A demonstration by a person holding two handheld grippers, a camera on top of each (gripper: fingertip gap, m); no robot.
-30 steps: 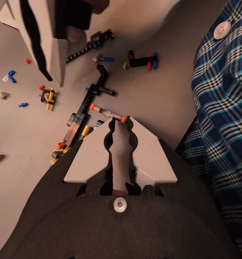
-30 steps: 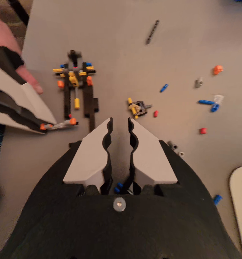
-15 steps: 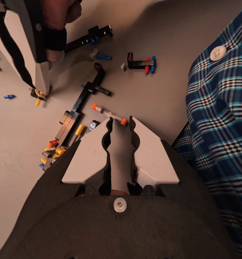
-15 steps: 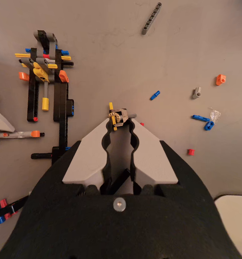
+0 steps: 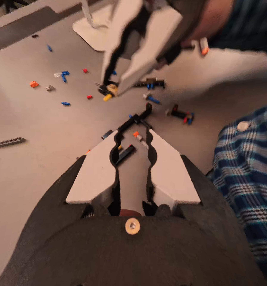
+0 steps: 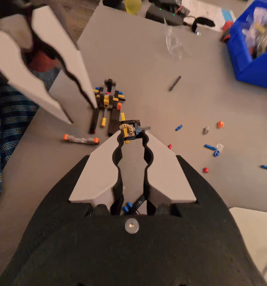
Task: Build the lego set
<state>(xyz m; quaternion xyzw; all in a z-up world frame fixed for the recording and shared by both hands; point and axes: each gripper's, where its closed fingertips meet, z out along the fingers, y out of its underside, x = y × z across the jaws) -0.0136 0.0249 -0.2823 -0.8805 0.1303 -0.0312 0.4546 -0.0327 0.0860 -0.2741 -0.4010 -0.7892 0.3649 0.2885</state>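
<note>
From my left wrist camera, the other grey-fingered right gripper is smeared by motion blur, and I can't make out how its tips meet the small black frame with tan gear and yellow axle. My own left finger covers most of the long black beam assembly. In the right wrist view, the blue plastic bin is cut by the edge, its contents an unreadable blur.

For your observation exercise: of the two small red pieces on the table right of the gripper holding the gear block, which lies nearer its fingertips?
The upper red piece, just beside the right finger; the other red piece lies farther right.
</note>
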